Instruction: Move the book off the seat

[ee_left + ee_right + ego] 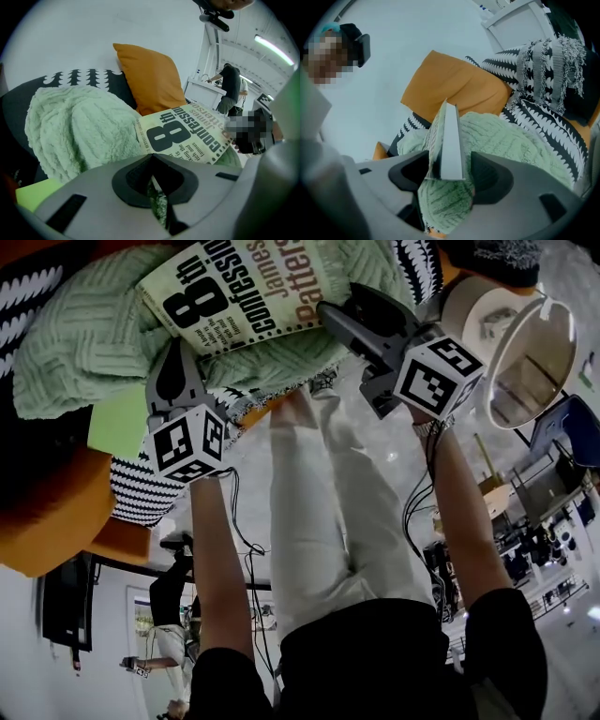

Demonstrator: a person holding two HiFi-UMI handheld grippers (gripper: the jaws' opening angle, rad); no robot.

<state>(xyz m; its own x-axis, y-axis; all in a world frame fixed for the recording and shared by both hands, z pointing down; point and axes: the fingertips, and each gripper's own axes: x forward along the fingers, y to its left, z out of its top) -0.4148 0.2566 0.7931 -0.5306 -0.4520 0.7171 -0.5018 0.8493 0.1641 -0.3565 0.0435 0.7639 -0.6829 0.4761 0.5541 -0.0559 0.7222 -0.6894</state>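
One book (449, 136), edge-on between right tongs (447, 172).

Bright, even light — fisheye warp, dark vignetted corners

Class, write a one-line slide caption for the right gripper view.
Open right gripper straddles the edge of the book, above a green blanket, orange cushion behind.

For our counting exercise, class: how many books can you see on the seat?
1. The paperback book lies on the green blanket, one edge between the right gripper's parted jaws. Others could be hidden beneath the blanket.
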